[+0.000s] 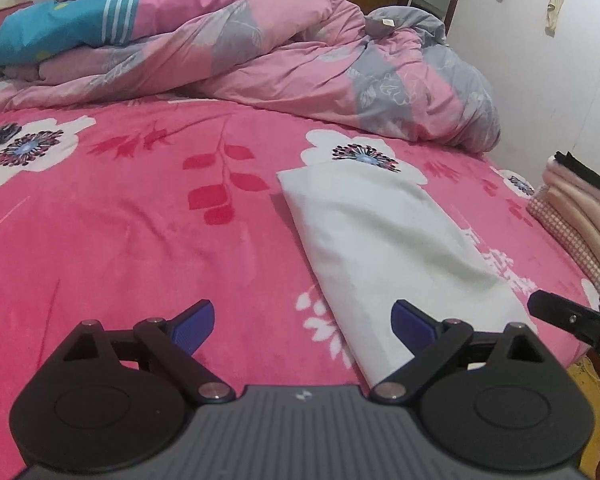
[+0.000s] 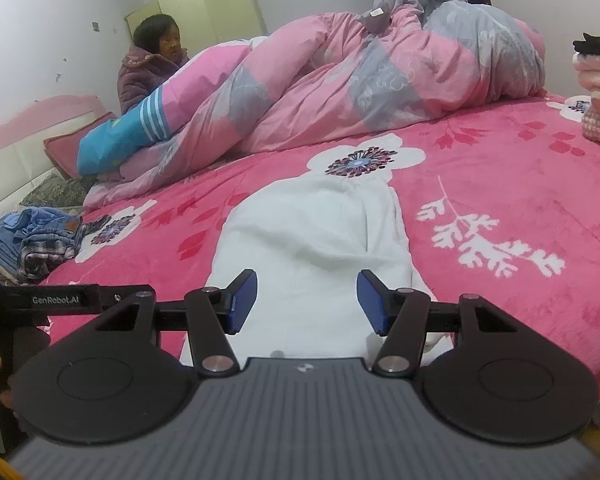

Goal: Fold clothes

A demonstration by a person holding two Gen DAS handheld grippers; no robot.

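The white cloth (image 2: 312, 240) lies on the pink bed (image 1: 140, 220) as a long folded strip, near the front edge. It looks soft, light and limp, so it is best taken at a corner or edge. Left gripper (image 1: 302, 322) and right gripper (image 2: 307, 300) are both spread, holding nothing. A stack (image 1: 580, 216) stands far right, jeans (image 2: 44, 236) left, a quilt (image 1: 300, 60) behind; nothing blocks.
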